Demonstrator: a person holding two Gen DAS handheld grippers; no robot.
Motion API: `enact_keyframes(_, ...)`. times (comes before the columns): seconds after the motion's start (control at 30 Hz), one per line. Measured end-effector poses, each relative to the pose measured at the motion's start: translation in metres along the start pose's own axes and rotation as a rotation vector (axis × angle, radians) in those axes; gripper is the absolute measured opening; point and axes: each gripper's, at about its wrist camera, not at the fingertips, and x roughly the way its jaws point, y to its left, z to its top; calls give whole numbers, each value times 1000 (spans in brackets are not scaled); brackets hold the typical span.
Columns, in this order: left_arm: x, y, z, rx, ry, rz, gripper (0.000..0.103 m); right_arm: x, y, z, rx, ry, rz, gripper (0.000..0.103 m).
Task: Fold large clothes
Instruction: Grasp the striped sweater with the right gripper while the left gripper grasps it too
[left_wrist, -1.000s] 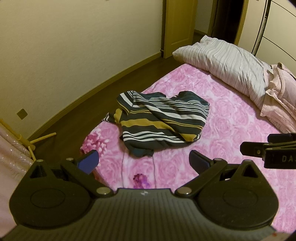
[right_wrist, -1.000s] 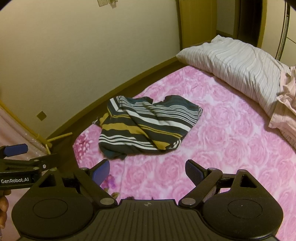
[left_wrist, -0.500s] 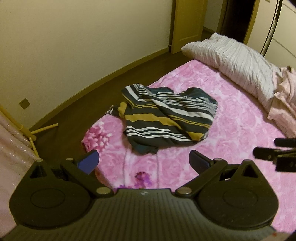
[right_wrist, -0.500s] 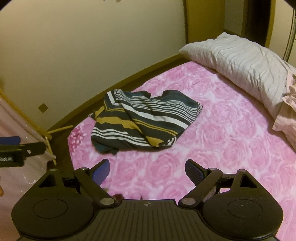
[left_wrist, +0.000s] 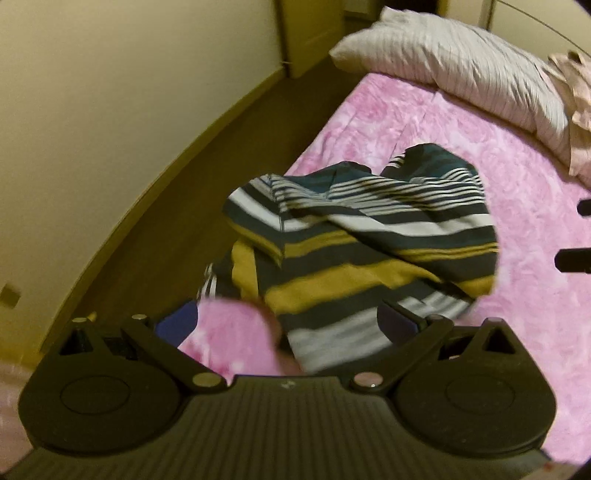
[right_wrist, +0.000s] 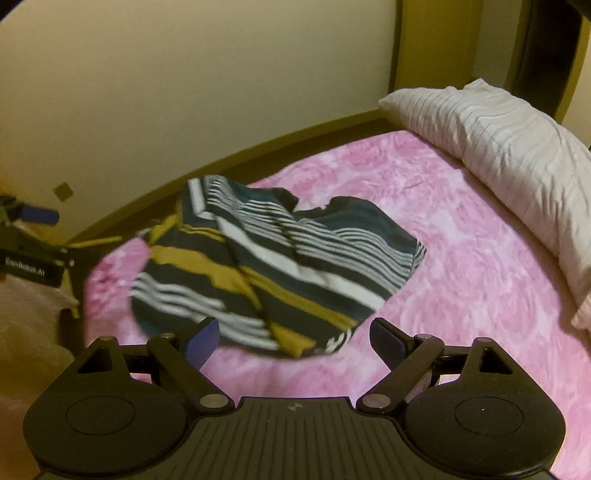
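Near the bed's (right_wrist: 480, 280) left edge, a crumpled striped shirt (right_wrist: 280, 266) is lying; both the left gripper (left_wrist: 286, 321) and right gripper (right_wrist: 291, 338) are hovering, fingers spread, gripping nothing.

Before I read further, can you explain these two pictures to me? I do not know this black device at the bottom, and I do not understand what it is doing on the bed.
There is no robot here. A person holds a two-finger tool in each hand, and a camera on each tool looks forward along its fingers. One picture comes from the left tool, the other from the right tool; the black shape at the bottom is the tool itself, with blue pads on its fingers. Both tools are open and hold nothing. On the pink blanket lies a crumpled striped shirt, to be folded. Part of it hangs over the bed's edge. A pillow lies at the far end. Both pictures are blurred.
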Motion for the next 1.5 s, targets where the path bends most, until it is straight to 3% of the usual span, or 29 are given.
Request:
enact_keyframes(0.33,148,61,74,94,-8,-87,92,145,-8,50,-195,64,-65,86)
enact_keyframes(0.5,198,73,97,158,17,-234,89,187,-13,60,-277,96,-67,85)
enact_keyframes(0.57,212,73,101,193,55,-297,80,191,-15,62,-281,89,-58,84)
enact_keyframes(0.6,218,71,101,212,77,-315,68,192,-17,62,-278,87,-50,83)
enact_keyframes(0.63,221,68,100,234,95,-324,55,192,-18,62,-271,85,-40,77)
enact_keyframes(0.67,221,65,101,254,103,-327,47,191,-20,63,-262,85,-29,64)
enact_keyframes(0.7,218,62,100,272,98,-322,33,189,-21,64,-250,89,-19,54)
enact_keyframes(0.73,212,58,99,290,89,-305,18,188,-22,64,-239,98,0,29)
enact_keyframes(0.8,198,51,97,318,76,-265,3,182,-20,62,-242,101,-11,17)
enact_keyframes(0.87,177,47,95,318,47,-255,2,173,-19,63,-221,86,-20,7)
enact_keyframes(1.0,113,23,95,324,-30,-276,1,126,-30,60,-130,5,-33,5)
enact_keyframes(1.13,23,-29,78,375,-110,-328,0,50,-45,35,-25,-71,-54,5)
enact_keyframes(1.23,-51,-79,57,386,-176,-448,0,-20,-60,-3,36,-131,-90,5)
enact_keyframes(1.37,-145,-185,13,489,-251,-578,0,-110,-84,-76,85,-177,-121,5)
enact_keyframes(1.5,-191,-282,-34,538,-257,-707,0,-173,-110,-153,160,-171,-198,5)
